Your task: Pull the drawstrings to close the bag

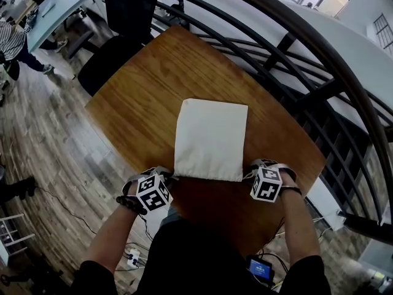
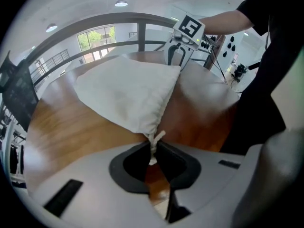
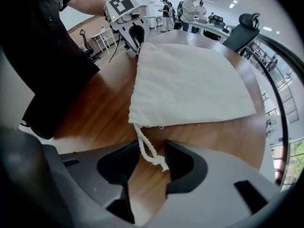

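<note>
A flat white cloth bag (image 1: 210,139) lies on the round wooden table (image 1: 141,97), its drawstring mouth toward me. My left gripper (image 1: 164,176) sits at the bag's near left corner. In the left gripper view its jaws (image 2: 153,153) are shut on the left drawstring (image 2: 154,144), which runs taut from the puckered corner (image 2: 147,127). My right gripper (image 1: 252,169) is at the near right corner. Its jaws (image 3: 152,158) stand apart, and the right drawstring loop (image 3: 146,148) lies slack between them with its knotted end near the right pad.
The table's near edge runs just under both grippers. A dark curved railing (image 1: 295,35) wraps the right and far side. A black office chair (image 1: 123,23) stands beyond the table. Cables and a power strip (image 1: 132,257) lie on the floor below.
</note>
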Action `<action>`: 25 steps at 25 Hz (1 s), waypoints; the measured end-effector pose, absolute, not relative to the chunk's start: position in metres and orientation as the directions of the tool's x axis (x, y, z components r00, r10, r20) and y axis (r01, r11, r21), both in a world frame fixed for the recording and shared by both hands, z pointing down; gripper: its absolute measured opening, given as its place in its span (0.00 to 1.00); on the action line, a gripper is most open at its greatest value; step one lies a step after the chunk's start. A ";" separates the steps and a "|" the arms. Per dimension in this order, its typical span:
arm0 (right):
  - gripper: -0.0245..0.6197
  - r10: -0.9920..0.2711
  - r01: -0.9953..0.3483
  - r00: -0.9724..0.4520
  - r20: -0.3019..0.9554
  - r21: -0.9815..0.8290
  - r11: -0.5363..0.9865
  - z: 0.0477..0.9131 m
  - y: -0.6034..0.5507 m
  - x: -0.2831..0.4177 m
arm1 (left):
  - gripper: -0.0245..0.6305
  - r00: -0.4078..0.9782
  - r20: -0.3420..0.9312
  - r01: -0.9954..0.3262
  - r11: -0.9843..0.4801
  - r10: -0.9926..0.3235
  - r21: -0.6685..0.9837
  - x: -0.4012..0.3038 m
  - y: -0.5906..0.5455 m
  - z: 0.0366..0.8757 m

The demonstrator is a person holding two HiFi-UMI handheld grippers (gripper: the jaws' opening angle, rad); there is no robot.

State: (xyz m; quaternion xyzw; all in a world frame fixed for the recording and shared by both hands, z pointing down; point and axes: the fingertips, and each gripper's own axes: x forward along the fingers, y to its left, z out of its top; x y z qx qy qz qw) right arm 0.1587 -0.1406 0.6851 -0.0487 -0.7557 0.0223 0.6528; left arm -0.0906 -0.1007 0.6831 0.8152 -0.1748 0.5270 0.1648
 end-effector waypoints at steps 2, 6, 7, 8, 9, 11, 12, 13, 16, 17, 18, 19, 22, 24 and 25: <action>0.29 0.096 0.035 -0.137 0.986 -0.092 0.995 0.684 -0.141 0.159 | 0.11 0.387 0.916 -0.470 -0.878 -0.110 0.093 -0.090 -0.101 0.683; 0.17 0.064 0.013 -0.145 0.987 -0.063 0.998 0.683 -0.133 0.158 | 0.11 0.369 0.922 -0.468 -0.881 -0.120 0.072 -0.092 -0.101 0.682; 0.04 0.058 0.004 -0.152 0.987 -0.058 0.998 0.683 -0.130 0.158 | 0.11 0.363 0.924 -0.465 -0.883 -0.121 0.067 -0.093 -0.102 0.682; 0.04 0.046 -0.008 -0.162 0.986 -0.048 0.999 0.683 -0.128 0.157 | 0.10 0.358 0.926 -0.461 -0.885 -0.122 0.062 -0.093 -0.102 0.682; 0.04 0.028 -0.025 -0.174 0.984 -0.033 0.999 0.683 -0.127 0.157 | 0.10 0.353 0.927 -0.457 -0.888 -0.123 0.057 -0.094 -0.102 0.682; 0.04 -0.008 -0.063 -0.193 0.981 -0.004 0.998 0.682 -0.128 0.157 | 0.10 0.341 0.931 -0.447 -0.894 -0.128 0.041 -0.096 -0.102 0.682; 0.04 -0.025 -0.078 -0.196 0.980 0.009 0.997 0.682 -0.129 0.157 | 0.10 0.334 0.933 -0.441 -0.897 -0.131 0.032 -0.096 -0.102 0.682; 0.04 -0.041 -0.088 -0.195 0.980 0.024 0.996 0.682 -0.130 0.157 | 0.10 0.329 0.935 -0.436 -0.900 -0.134 0.025 -0.097 -0.101 0.681; 0.04 -0.093 -0.116 -0.194 0.977 0.072 0.991 0.682 -0.135 0.159 | 0.10 0.320 0.935 -0.434 -0.901 -0.152 0.002 -0.098 -0.104 0.678; 0.04 -0.111 -0.132 -0.199 0.974 0.086 0.988 0.680 -0.138 0.160 | 0.10 0.315 0.935 -0.433 -0.901 -0.163 -0.011 -0.099 -0.105 0.677; 0.04 -0.129 -0.148 -0.204 0.970 0.100 0.984 0.678 -0.140 0.160 | 0.10 0.310 0.935 -0.432 -0.902 -0.175 -0.025 -0.100 -0.107 0.676; 0.04 -0.149 -0.163 -0.205 0.967 0.116 0.980 0.676 -0.143 0.160 | 0.10 0.304 0.934 -0.431 -0.902 -0.186 -0.039 -0.101 -0.109 0.674; 0.04 -0.221 -0.199 -0.195 0.956 0.182 0.963 0.671 -0.150 0.162 | 0.10 0.287 0.931 -0.441 -0.894 -0.225 -0.080 -0.101 -0.111 0.668; 0.04 -0.275 -0.226 -0.176 0.945 0.233 0.946 0.669 -0.151 0.166 | 0.09 0.272 0.929 -0.455 -0.884 -0.252 -0.106 -0.100 -0.109 0.664; 0.04 -0.300 -0.240 -0.164 0.940 0.257 0.936 0.668 -0.150 0.167 | 0.09 0.265 0.927 -0.462 -0.879 -0.263 -0.117 -0.099 -0.108 0.663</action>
